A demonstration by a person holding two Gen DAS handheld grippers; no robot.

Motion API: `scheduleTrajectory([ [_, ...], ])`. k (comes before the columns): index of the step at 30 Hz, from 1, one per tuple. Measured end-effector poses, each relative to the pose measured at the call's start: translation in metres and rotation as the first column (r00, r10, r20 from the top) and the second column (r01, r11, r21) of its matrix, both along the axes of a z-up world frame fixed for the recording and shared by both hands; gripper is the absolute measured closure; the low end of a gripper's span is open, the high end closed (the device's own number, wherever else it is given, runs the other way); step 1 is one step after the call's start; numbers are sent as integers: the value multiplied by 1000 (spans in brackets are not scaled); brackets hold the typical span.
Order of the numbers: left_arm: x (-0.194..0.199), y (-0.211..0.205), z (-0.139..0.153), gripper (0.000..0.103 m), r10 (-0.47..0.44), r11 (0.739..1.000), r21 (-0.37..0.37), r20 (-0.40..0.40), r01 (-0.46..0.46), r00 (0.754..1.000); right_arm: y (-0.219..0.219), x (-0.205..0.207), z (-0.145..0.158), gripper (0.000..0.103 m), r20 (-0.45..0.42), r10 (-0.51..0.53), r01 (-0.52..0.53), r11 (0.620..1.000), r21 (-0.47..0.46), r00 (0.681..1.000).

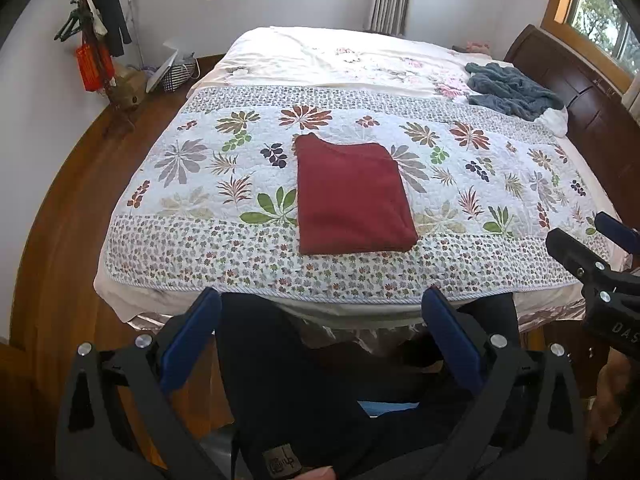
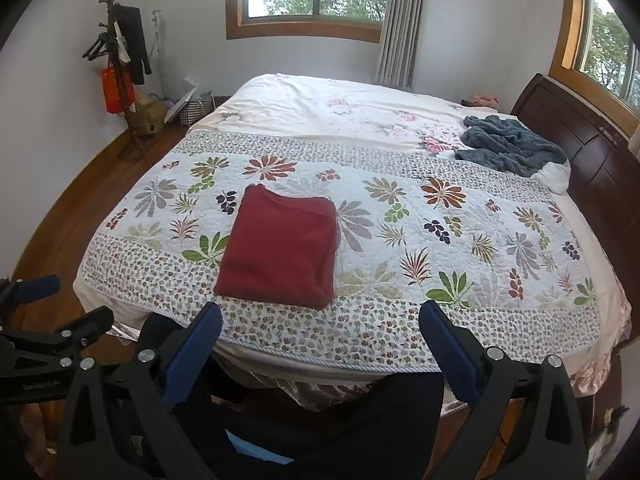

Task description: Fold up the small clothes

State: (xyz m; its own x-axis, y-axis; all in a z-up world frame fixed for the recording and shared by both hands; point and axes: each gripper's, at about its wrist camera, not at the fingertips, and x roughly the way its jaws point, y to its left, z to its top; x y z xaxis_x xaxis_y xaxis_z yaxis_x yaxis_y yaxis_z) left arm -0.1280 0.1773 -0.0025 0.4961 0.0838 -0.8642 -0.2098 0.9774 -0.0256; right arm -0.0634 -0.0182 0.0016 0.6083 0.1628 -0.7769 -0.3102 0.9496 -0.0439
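Left wrist view: the left claw point(image 1: 320, 300) is hanging spread wide and empty off the bed's near edge. The red cloth point(image 1: 352, 200), folded, is lying ahead of it on the quilt point(image 1: 480, 184).

Right wrist view: the right claw point(image 2: 320, 312) is likewise gaping, holding nothing; the cloth point(image 2: 280, 252) is sitting ahead and slightly left, apart from its fingers point(image 2: 448, 344).

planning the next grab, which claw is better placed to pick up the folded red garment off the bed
Left, by a small margin. The folded red garment lies centred ahead of the open left claw; in the right wrist view it sits left of the open right claw. Neither touches it.
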Motion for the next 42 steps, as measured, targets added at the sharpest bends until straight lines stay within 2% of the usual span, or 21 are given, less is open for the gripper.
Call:
scheduleTrajectory([
  [42, 13, -5, -2, 3, -27, 1000, -5, -1, 27, 1000, 1, 16, -9, 4, -15, -3, 3, 1000, 10, 1000],
])
